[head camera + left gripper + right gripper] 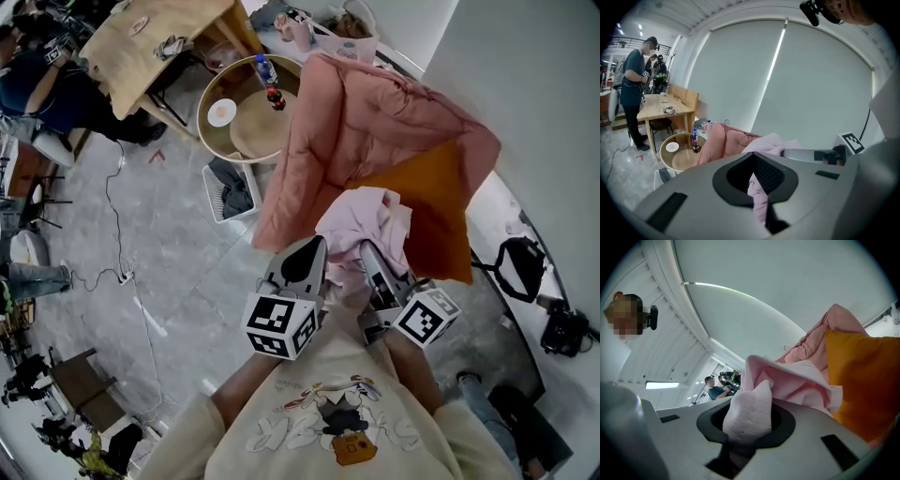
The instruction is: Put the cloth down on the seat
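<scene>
Now the left gripper (305,261) is clenching the near left edge of the pink cloth (367,217), and the right gripper (373,258) is clenching its right fold. The cloth is bunching just beyond both, over the orange cushion (436,192).

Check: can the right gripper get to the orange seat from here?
Probably yes: the right gripper, shut on the pink cloth, sits beside the bare orange seat, with nothing but the cloth between them.

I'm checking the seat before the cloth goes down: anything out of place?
Yes: a pink padded jacket sprawls over the orange seat, covering much of it. The pale pink cloth is held bunched above it.
</scene>
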